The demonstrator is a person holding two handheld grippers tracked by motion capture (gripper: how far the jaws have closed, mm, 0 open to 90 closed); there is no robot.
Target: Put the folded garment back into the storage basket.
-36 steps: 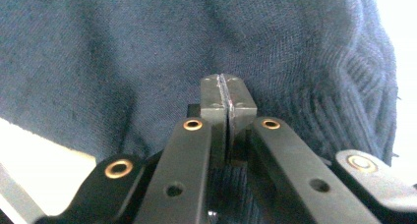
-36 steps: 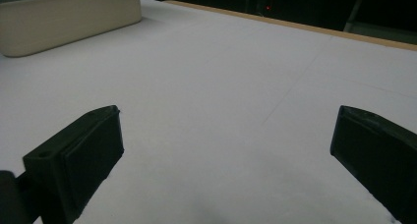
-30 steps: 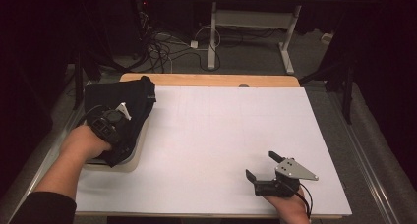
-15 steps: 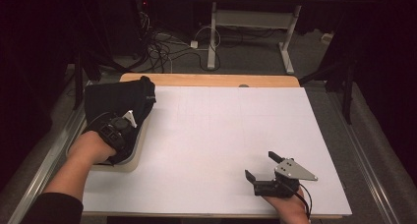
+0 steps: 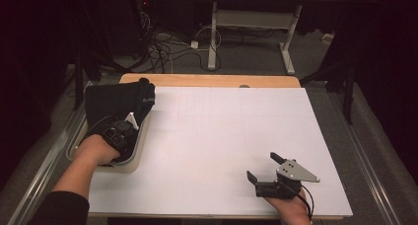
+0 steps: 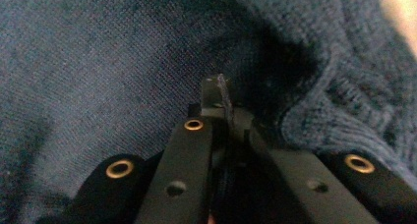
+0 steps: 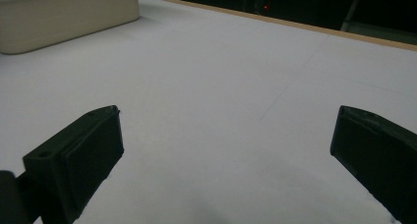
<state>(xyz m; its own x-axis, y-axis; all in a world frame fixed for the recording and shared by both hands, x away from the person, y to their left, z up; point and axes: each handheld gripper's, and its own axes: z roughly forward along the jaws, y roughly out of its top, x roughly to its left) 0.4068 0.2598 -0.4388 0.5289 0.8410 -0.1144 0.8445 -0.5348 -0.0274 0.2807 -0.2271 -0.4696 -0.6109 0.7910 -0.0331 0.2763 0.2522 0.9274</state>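
Left gripper (image 5: 123,131) sits with jaws clenched together down in the dark knit garment (image 5: 116,101), which lies heaped in the cream bin (image 5: 133,162) at the table's left edge. I can't tell whether cloth is caught. I'd confirm a real pinch near the ribbed hem (image 6: 344,98) before lifting. Right gripper (image 5: 265,167) rests released, jaws wide, on the white tabletop (image 5: 222,136).

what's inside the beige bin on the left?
A dark blue knit garment fills the beige bin and spills over its far rim. The left gripper, jaws together, is pressed down into the fabric. Anything beneath the garment is covered, so I can't tell.
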